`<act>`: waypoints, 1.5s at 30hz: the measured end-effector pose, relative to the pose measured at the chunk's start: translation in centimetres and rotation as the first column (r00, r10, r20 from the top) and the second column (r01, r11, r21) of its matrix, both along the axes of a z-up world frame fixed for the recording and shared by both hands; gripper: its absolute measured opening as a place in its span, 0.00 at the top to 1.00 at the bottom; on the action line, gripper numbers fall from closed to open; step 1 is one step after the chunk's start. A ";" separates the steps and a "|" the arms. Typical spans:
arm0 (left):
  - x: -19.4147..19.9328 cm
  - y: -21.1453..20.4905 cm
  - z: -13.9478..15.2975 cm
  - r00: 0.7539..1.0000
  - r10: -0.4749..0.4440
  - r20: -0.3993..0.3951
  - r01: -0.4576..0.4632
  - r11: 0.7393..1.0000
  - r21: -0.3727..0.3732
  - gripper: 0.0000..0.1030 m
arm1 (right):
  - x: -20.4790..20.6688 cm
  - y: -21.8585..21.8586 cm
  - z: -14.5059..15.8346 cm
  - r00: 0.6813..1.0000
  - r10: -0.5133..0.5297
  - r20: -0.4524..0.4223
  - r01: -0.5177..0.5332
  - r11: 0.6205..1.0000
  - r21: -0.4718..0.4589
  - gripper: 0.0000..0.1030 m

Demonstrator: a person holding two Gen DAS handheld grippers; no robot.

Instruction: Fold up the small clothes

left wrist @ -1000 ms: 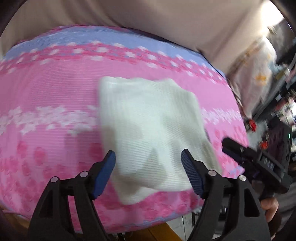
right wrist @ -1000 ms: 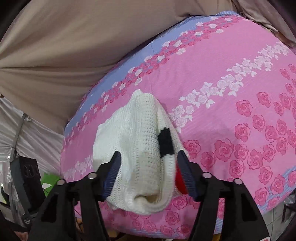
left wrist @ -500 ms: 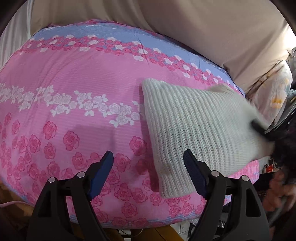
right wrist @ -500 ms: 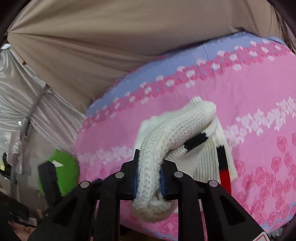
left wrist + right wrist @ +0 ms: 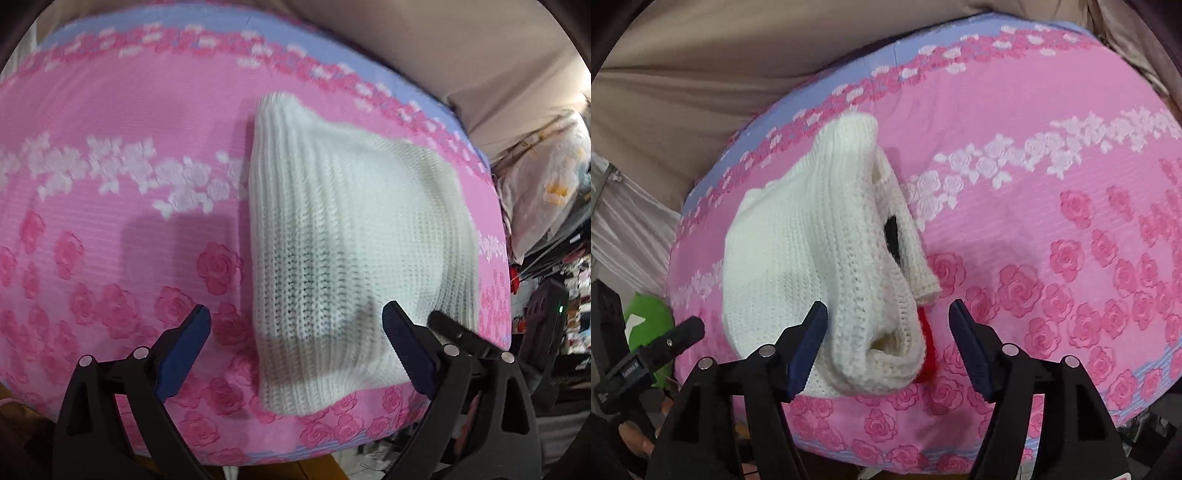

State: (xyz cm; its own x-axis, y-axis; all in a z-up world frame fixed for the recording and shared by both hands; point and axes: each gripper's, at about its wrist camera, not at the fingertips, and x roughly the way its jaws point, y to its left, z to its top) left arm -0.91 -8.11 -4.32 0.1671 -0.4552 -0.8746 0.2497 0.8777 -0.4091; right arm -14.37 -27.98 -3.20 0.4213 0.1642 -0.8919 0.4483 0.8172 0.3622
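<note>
A white knit garment (image 5: 351, 236) lies folded on the pink rose-patterned bedcover (image 5: 110, 206). My left gripper (image 5: 295, 321) hovers over its near corner, jaws wide and still opening, pads clear of the knit. In the right wrist view the garment (image 5: 798, 236) is bunched, with a black patch (image 5: 892, 230) and a red bit (image 5: 925, 325) at its right edge. My right gripper (image 5: 886, 314) straddles the thick near fold, jaws opening, not pressing it. The left gripper's finger (image 5: 665, 343) shows at lower left there.
Beige cloth (image 5: 701, 74) hangs behind the bed. A green object (image 5: 646, 317) sits beyond the bed's left side. A floral bundle (image 5: 546, 192) and dark clutter (image 5: 554, 314) crowd the right side. The bedcover's near edge (image 5: 886, 454) runs just below the grippers.
The right gripper, shut on the garment's fold half a second ago, has opened and the fold now rests on the bed. Both grippers came down closer to the bed; the left jaws widened.
</note>
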 end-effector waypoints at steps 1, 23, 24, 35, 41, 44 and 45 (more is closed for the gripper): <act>0.3 -0.1 -0.9 0.999 0.006 -0.034 -0.007 1.000 -0.010 0.11 | 0.0 0.3 -0.9 1.000 0.004 -0.011 -0.004 1.000 0.022 0.34; 2.3 3.9 -1.4 0.988 0.043 -0.145 -0.064 0.987 -0.145 0.11 | 1.0 5.1 1.3 0.997 -0.026 0.068 0.021 0.997 0.076 0.29; 2.6 3.6 -2.0 0.983 0.045 -0.178 -0.071 0.987 -0.142 0.11 | 1.9 4.8 1.2 0.996 -0.030 0.080 0.023 0.997 0.079 0.26; 1.9 1.2 -1.2 0.982 -0.053 -0.181 0.022 0.986 -0.165 0.56 | 4.7 6.3 -0.6 0.998 0.042 -0.038 -0.040 0.998 0.057 0.68; 1.3 0.5 4.9 0.990 -0.106 -0.093 0.082 0.969 -0.231 0.60 | 3.4 7.1 4.2 0.996 0.062 0.057 -0.062 0.998 0.010 0.74; 0.5 -0.2 9.7 0.988 -0.154 0.001 0.148 0.950 -0.274 0.60 | 1.7 6.9 7.9 0.988 0.050 0.144 -0.052 0.999 0.007 0.75; 0.0 -0.4 11.7 0.984 -0.172 0.048 0.179 0.941 -0.288 0.60 | 1.0 6.6 9.6 0.983 0.040 0.181 -0.043 0.999 0.011 0.75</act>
